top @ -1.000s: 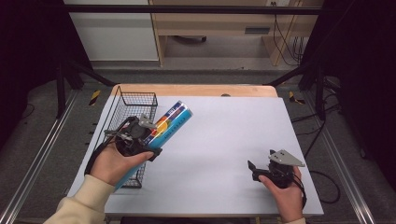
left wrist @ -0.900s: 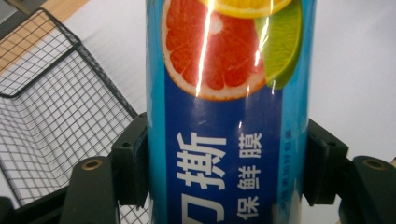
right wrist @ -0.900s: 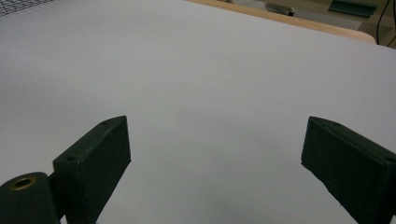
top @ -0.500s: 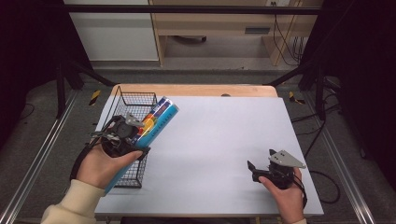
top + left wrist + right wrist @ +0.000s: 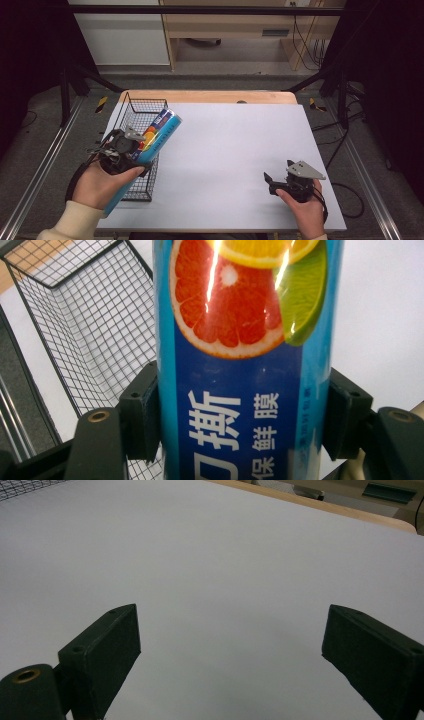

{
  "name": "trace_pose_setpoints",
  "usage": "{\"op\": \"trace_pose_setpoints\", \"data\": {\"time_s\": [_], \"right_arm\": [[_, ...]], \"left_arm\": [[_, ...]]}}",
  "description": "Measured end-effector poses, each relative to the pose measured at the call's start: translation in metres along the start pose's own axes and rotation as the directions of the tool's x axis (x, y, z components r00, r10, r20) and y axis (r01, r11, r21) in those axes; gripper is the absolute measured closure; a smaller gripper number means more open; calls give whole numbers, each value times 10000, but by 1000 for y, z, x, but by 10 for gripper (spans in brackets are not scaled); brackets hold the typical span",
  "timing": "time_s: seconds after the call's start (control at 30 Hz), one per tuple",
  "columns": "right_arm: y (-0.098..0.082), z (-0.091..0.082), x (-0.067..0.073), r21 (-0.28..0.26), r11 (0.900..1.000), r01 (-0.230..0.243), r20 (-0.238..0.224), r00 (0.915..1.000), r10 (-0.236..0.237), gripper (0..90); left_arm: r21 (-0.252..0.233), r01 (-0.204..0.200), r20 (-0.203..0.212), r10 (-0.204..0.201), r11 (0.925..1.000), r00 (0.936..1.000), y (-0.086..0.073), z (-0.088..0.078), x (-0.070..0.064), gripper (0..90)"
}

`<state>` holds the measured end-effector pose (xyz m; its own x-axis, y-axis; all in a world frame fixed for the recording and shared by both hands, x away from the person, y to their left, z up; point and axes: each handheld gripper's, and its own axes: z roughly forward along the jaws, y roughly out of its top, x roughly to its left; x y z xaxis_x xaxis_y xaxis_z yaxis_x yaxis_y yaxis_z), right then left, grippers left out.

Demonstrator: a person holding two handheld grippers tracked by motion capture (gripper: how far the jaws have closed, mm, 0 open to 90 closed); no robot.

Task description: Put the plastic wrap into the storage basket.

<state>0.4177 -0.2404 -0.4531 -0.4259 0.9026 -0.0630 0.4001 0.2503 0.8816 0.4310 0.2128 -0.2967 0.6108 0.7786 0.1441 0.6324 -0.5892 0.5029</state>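
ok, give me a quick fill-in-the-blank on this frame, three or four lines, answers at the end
1. The left gripper is shut on a blue ____ printed with citrus slices.
2. Beneath the held tube stands a black wire ____.
3. The right gripper has its jaws ____, nothing between them.
4. The right gripper rests over the ____ table top.

Missing words: tube; basket; open; white

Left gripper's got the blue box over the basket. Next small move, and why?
Probably lower it into the wire basket. The left gripper is shut on the blue box, which hangs tilted above the basket's right rim, not yet inside. The right gripper rests open.
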Motion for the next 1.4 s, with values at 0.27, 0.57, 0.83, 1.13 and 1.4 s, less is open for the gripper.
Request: {"op": "trace_pose_setpoints", "data": {"time_s": [0.27, 0.57, 0.83, 1.13, 1.4], "right_arm": [[0, 2, 2, 74, 10000, 19, -7, 10000, -19, 90], [0, 2, 2, 113, 9999, -27, -35, 10000, 28, 92], [2, 2, 5, 95, 9998, 146, -98, 9998, -145, 93], [0, 1, 3, 114, 9999, 90, -110, 9999, -89, 93], [1, 2, 5, 164, 9998, 144, -208, 9997, -141, 93]], "left_arm": [[70, 313, -45, -313, 9995, 9995, -11, 1, 6, 321], [75, 451, -114, -450, 9990, 9989, -19, -1, 11, 322], [-1, 725, -110, -725, 9974, 9973, -29, 2, 11, 322], [158, 890, -11, -890, 9959, 9960, -36, 6, 15, 322], [191, 1449, 57, -1450, 9893, 9894, -32, 15, 24, 321]]}}
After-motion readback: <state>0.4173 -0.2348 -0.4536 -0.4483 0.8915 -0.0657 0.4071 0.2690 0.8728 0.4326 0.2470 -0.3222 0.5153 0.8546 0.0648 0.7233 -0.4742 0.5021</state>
